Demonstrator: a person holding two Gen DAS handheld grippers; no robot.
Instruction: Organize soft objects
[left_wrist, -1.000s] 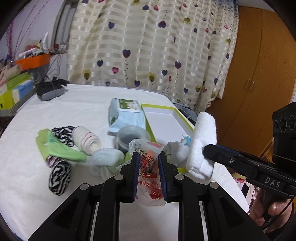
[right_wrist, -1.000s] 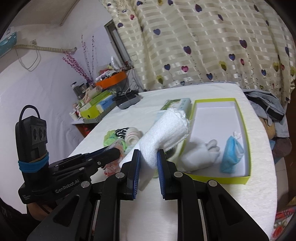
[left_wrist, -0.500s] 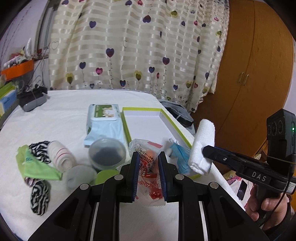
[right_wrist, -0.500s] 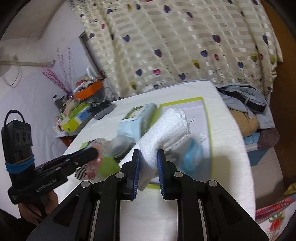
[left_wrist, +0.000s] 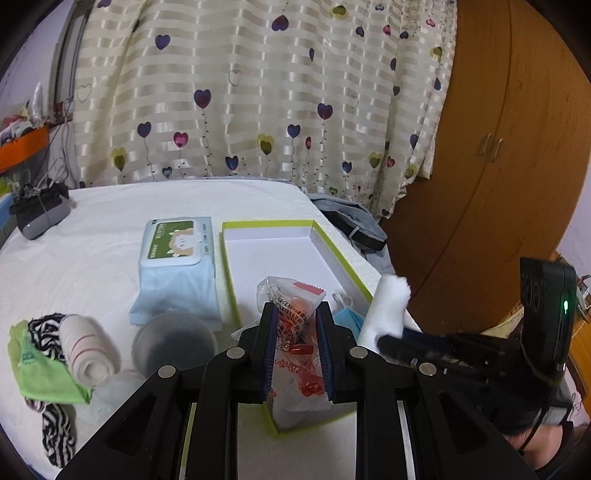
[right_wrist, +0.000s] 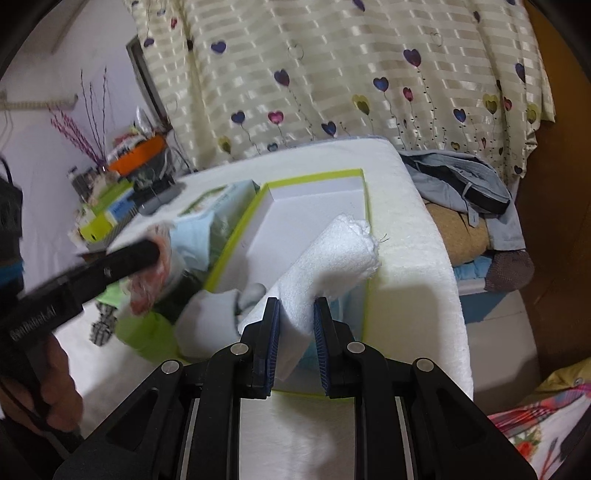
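My left gripper (left_wrist: 295, 314) is shut on a clear snack packet with red print (left_wrist: 297, 332) and holds it over the near end of the green-edged white box (left_wrist: 280, 254). My right gripper (right_wrist: 294, 308) is shut on a rolled white towel (right_wrist: 328, 258), held over the box's near right corner (right_wrist: 364, 295). The towel also shows in the left wrist view (left_wrist: 388, 306). A blue mask (left_wrist: 347, 319) and a white sock (right_wrist: 210, 321) lie in the box. The left gripper appears blurred in the right wrist view (right_wrist: 147, 254).
A wet-wipes pack (left_wrist: 177, 266), a grey round lid (left_wrist: 173, 343), a striped white sock roll (left_wrist: 88, 354), a green cloth (left_wrist: 40, 369) and zebra-print socks (left_wrist: 55, 432) lie left of the box. The bed edge and clothes (right_wrist: 461, 184) are at the right.
Both grippers have moved right and forward over the box with their loads still held. The towel now hangs above the box's near right corner.
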